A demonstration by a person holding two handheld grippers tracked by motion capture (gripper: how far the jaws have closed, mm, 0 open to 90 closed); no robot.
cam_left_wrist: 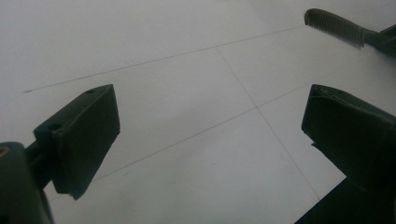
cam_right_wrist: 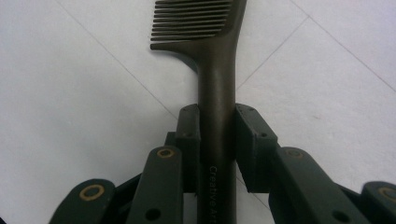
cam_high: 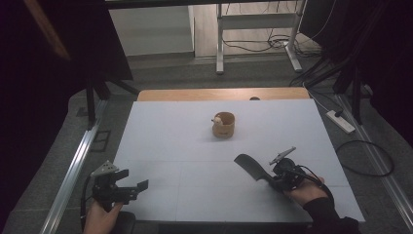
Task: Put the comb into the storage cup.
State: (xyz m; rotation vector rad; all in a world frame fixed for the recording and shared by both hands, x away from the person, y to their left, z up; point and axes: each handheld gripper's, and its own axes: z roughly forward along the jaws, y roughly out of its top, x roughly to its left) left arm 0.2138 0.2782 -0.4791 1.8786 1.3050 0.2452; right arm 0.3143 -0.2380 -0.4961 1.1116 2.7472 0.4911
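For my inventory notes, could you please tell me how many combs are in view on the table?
1. The dark comb is clamped by its handle in the right gripper, near the table's front right, above the white tabletop. Whether the wooden cup hides another is unclear.

Comb [cam_right_wrist: 217,84]: dark brown-black, fine even teeth at top of frame, pale lettering low on handle. Right gripper [cam_right_wrist: 217,135]: black jaws, brass-coloured rivets. Left gripper [cam_left_wrist: 210,140]: matte black. Table [cam_high: 185,146]: white, thin grey grid lines. Cup [cam_high: 224,125], frame centre: tan wood.
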